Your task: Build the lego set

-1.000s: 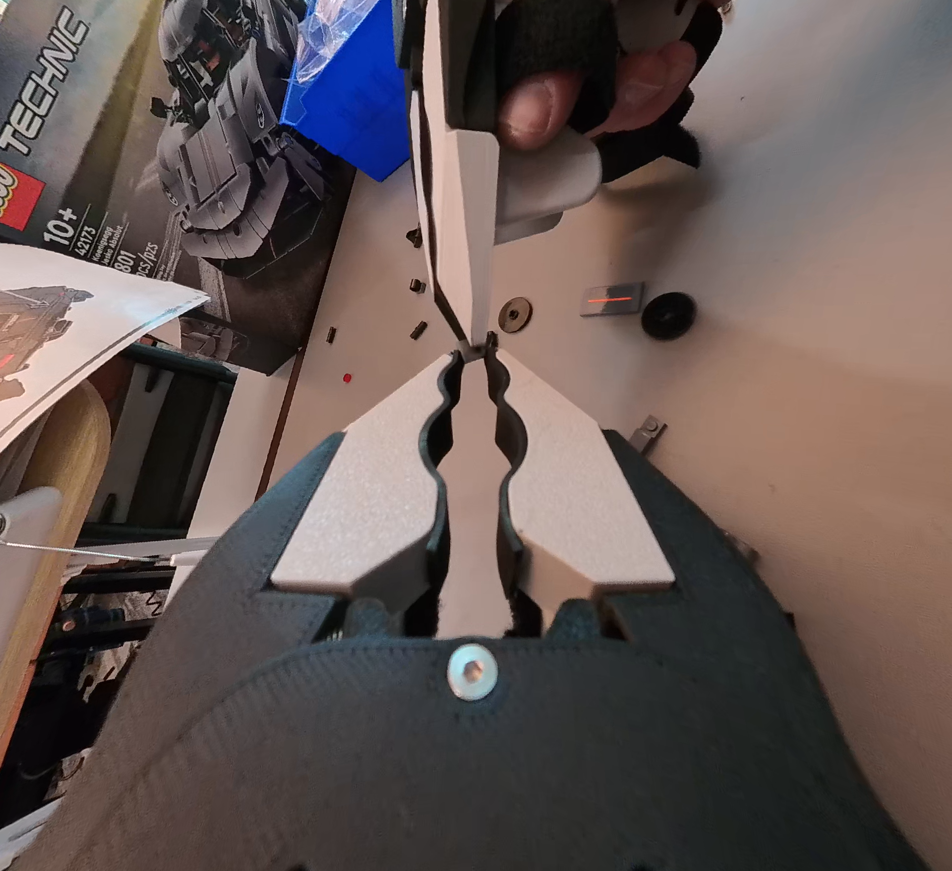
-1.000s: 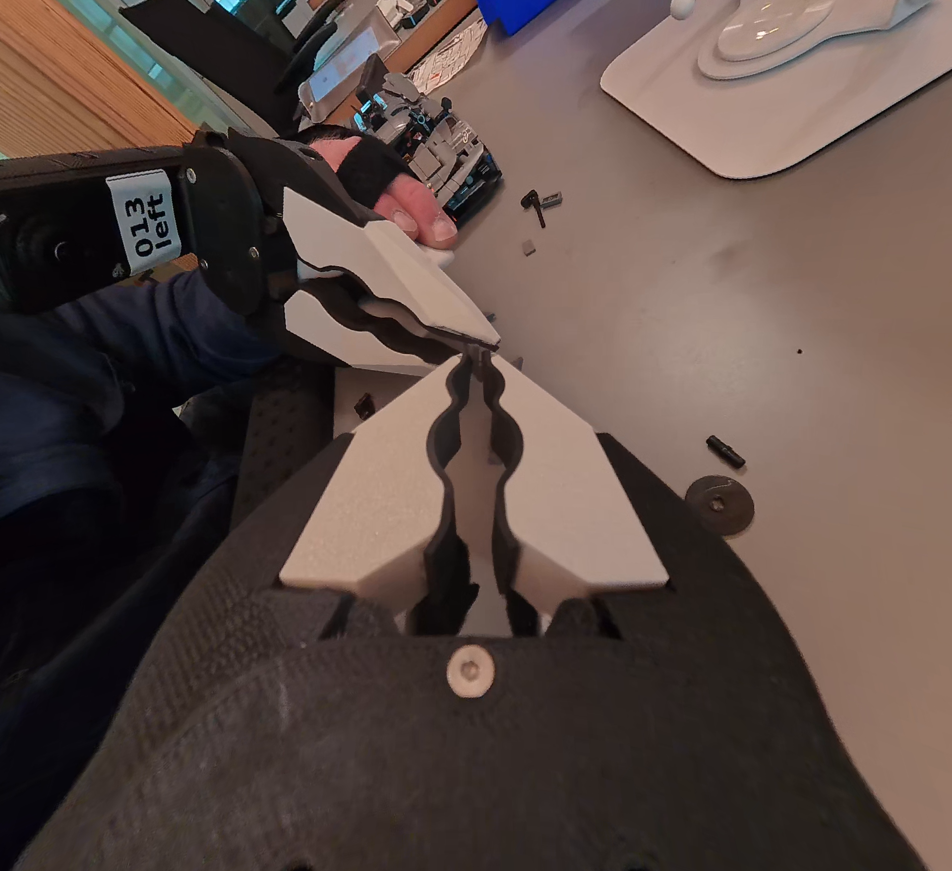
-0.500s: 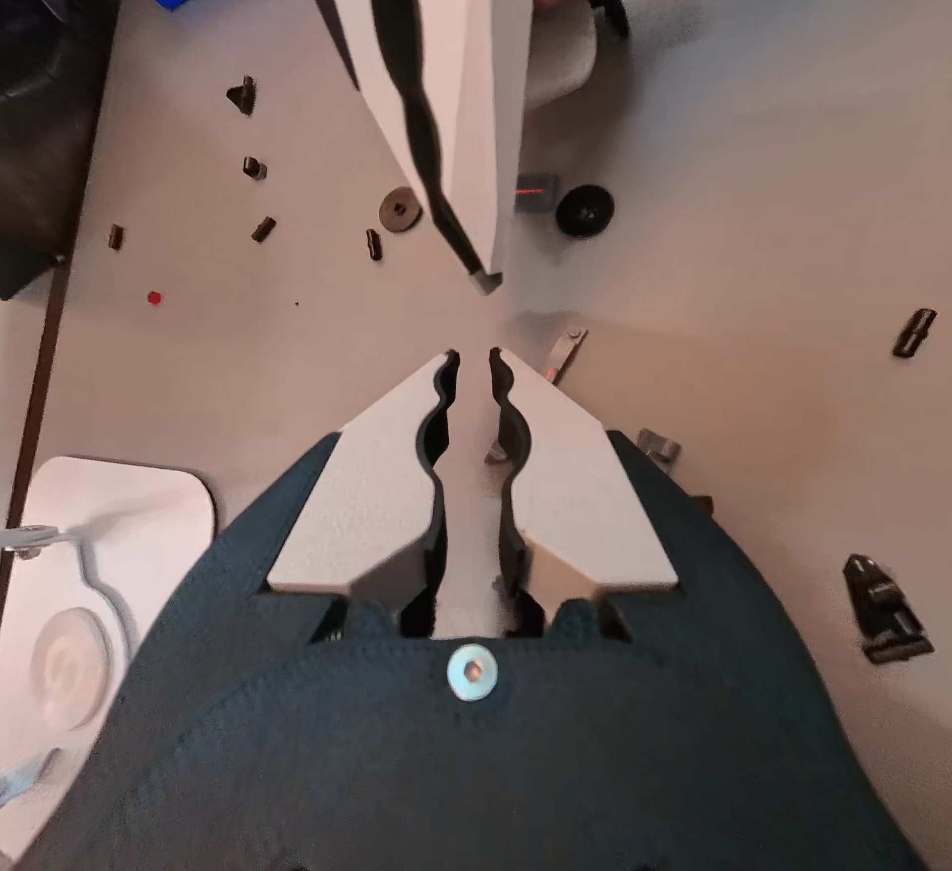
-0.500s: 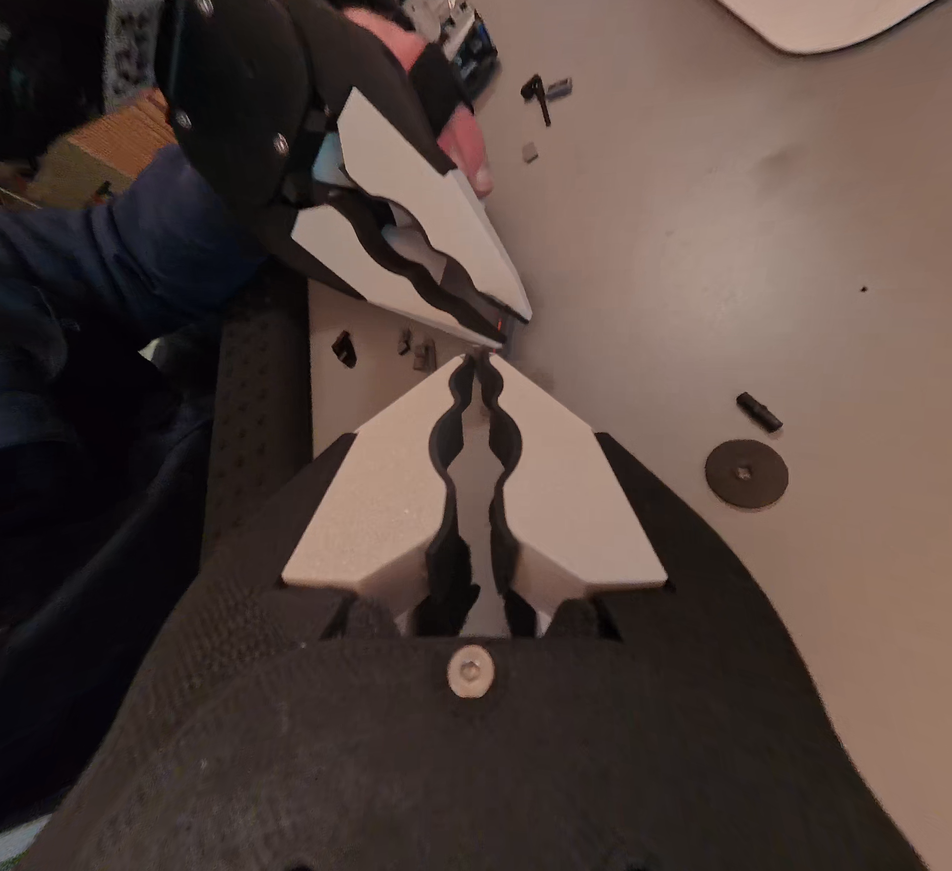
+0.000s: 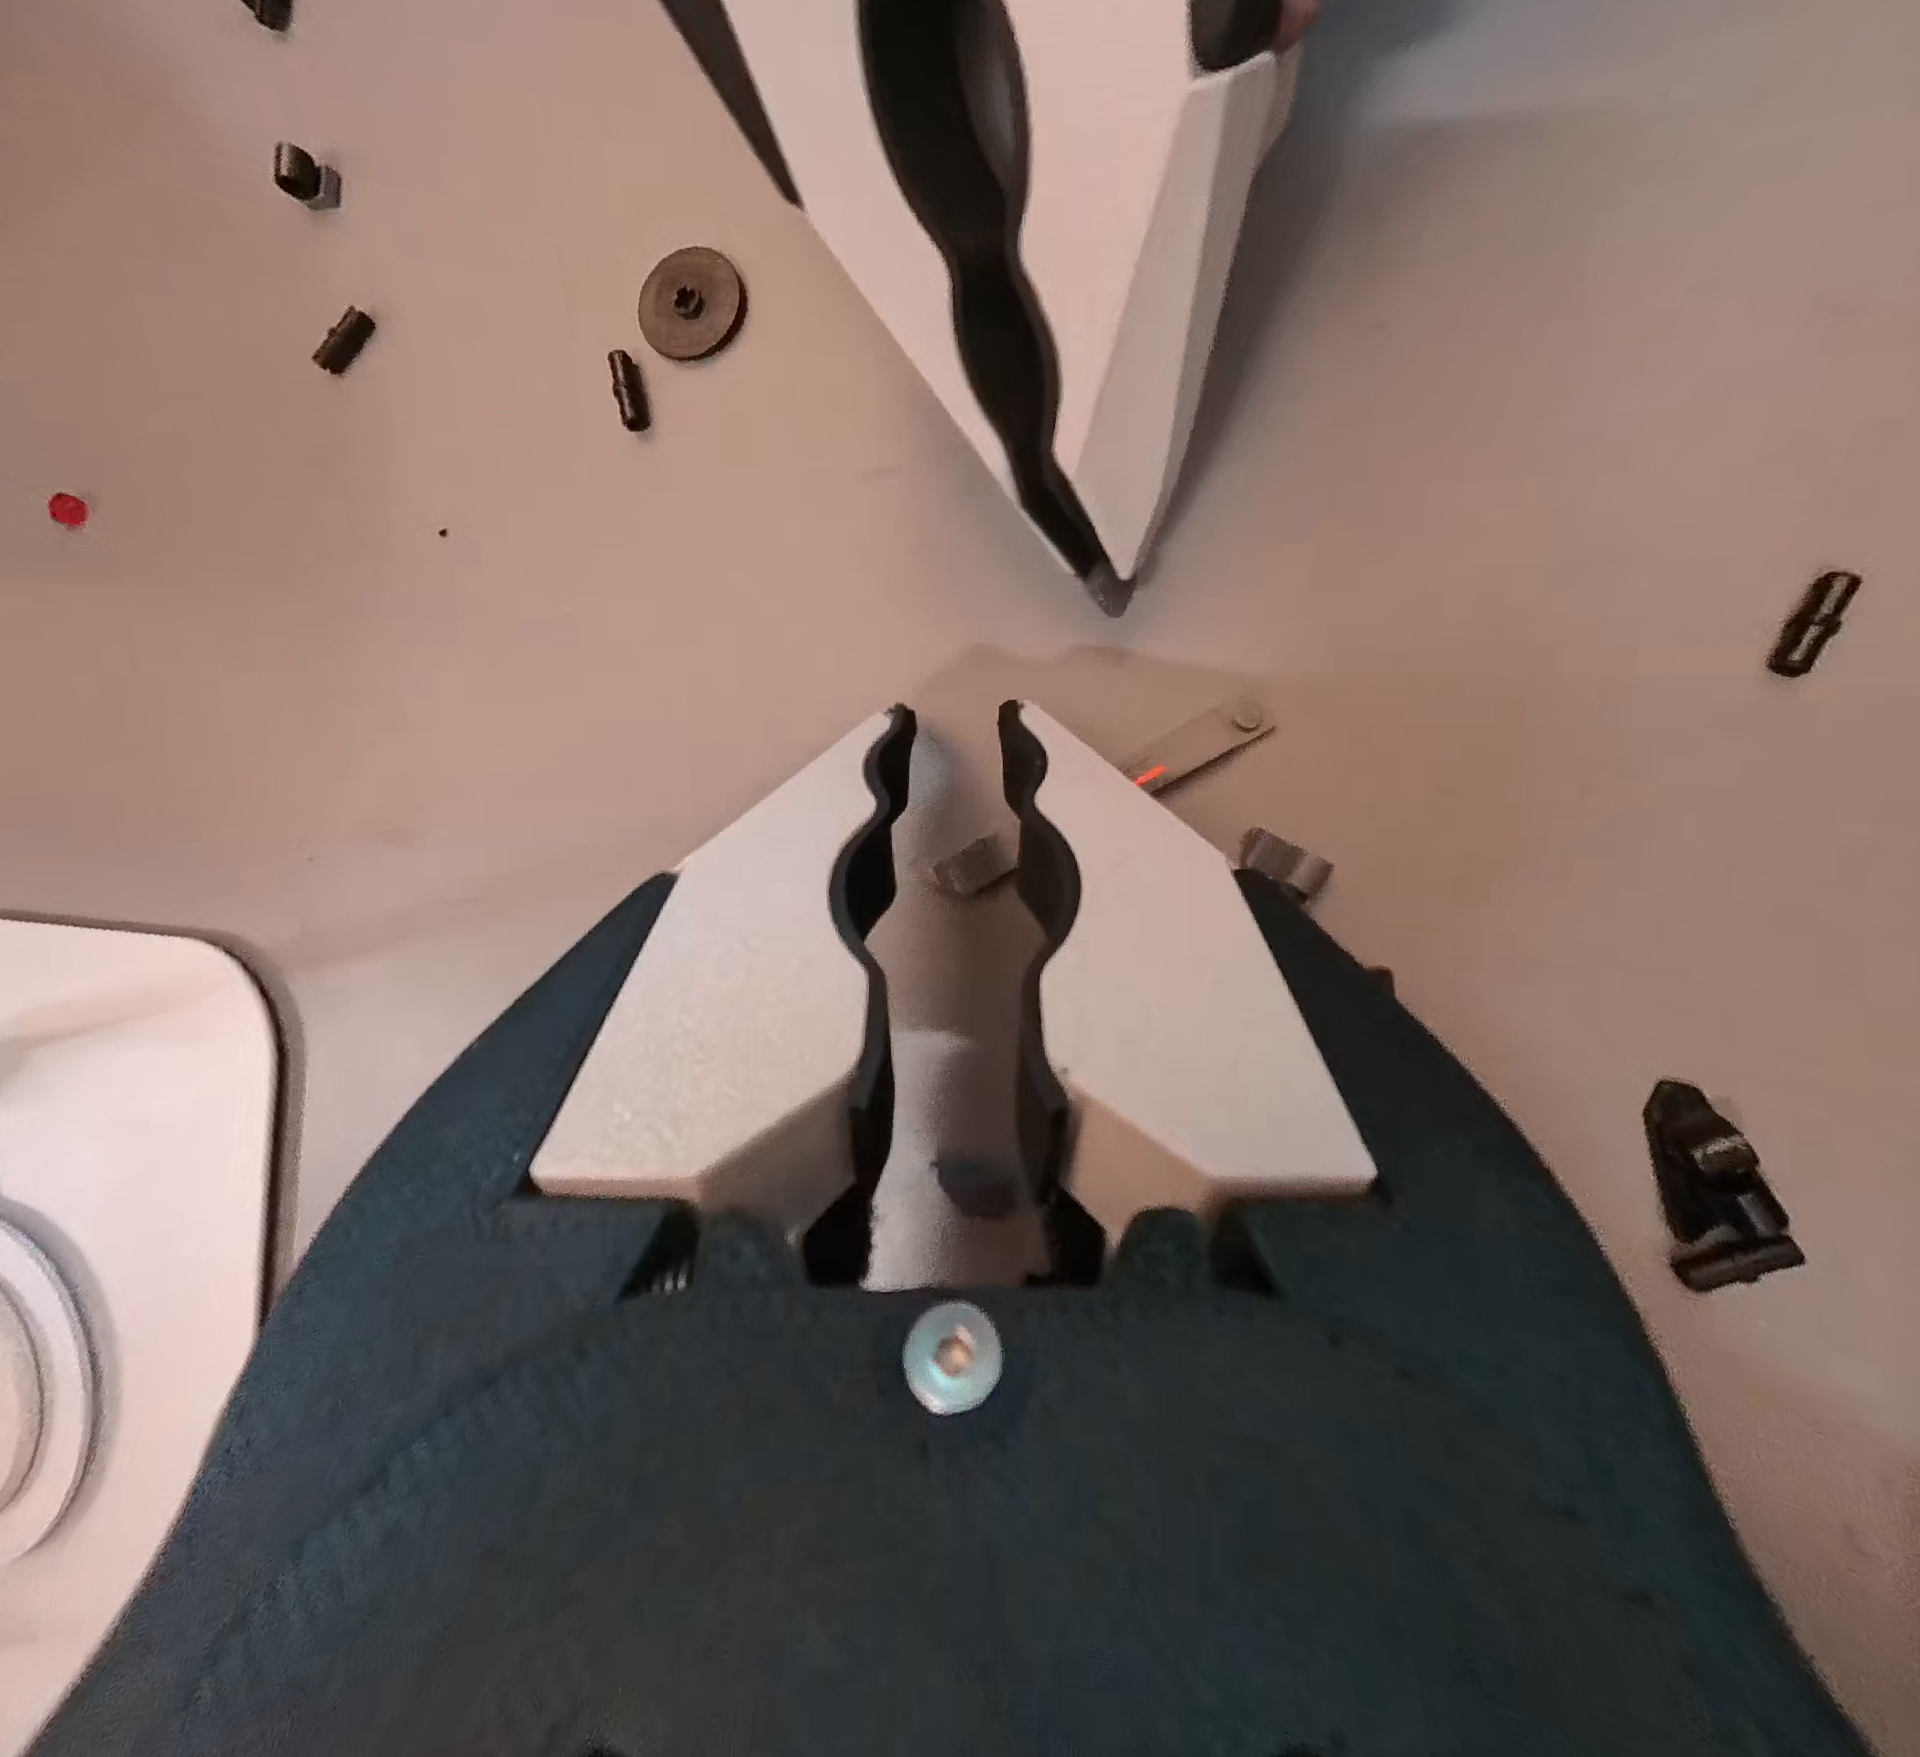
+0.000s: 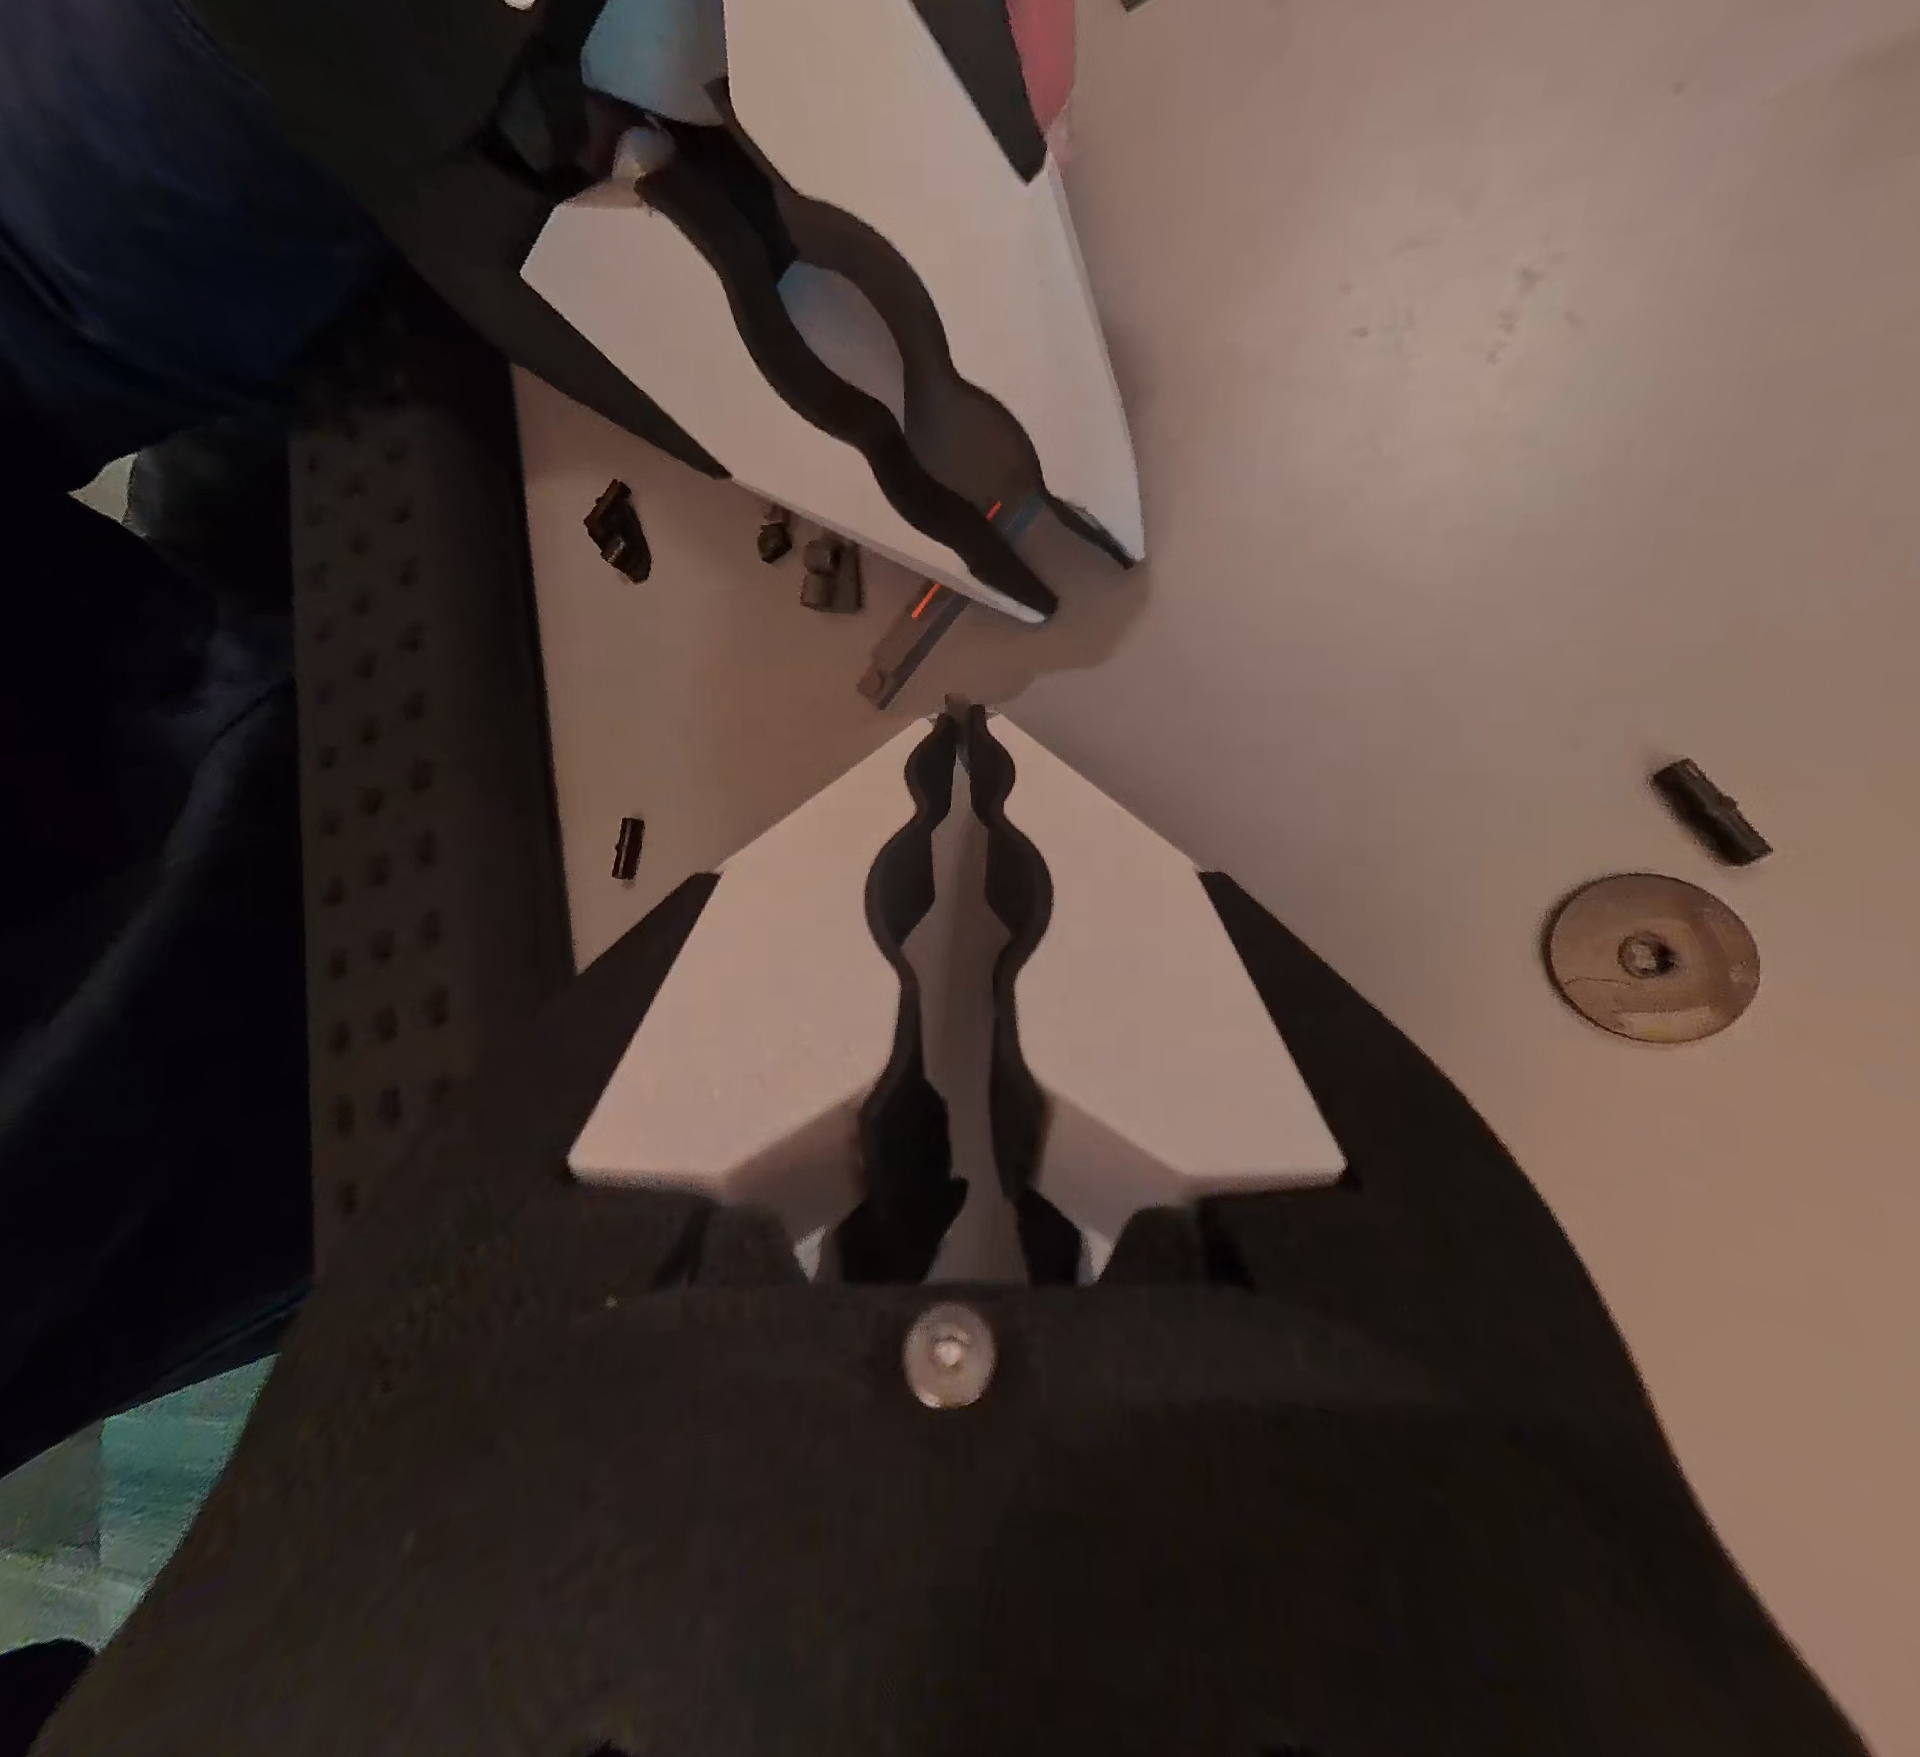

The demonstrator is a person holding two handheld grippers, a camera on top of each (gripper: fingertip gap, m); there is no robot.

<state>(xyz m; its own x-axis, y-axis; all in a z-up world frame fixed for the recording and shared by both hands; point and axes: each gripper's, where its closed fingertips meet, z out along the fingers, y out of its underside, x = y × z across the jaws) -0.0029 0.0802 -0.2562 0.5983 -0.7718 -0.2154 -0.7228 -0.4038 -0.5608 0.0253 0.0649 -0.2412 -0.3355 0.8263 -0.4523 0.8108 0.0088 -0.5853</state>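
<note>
My right gripper (image 6: 961,720) is shut on a tiny grey lego piece (image 5: 1110,601), which shows at its tips in the left wrist view. It hangs just above the table. My left gripper (image 5: 956,715) is open by a narrow gap and empty, tips facing the right gripper (image 5: 1101,585) a short way off. A flat grey plate with a red stripe (image 5: 1195,746) lies on the table between the two grippers. It also shows in the right wrist view (image 6: 914,637) under the left gripper (image 6: 1086,585).
Loose parts lie around: small grey pieces (image 5: 971,871) (image 5: 1283,860), a dark disc (image 5: 691,315) (image 6: 1652,959), black pins (image 5: 1813,621) (image 6: 1709,812), a black part (image 5: 1720,1188), a red stud (image 5: 68,510). A white base (image 5: 125,1084) sits at the left. Both grippers' tips are close together, under 4 cm apart. Between my left fingertips and the dark disc (image 5: 691,315) there is roughly 10 cm. It is also in sight in the right wrist view (image 6: 1634,938).
Both grippers met tip to tip on the tiny piece. The left one has let go and opened a little. Both have dropped close to the table, and the right keeps the piece.
</note>
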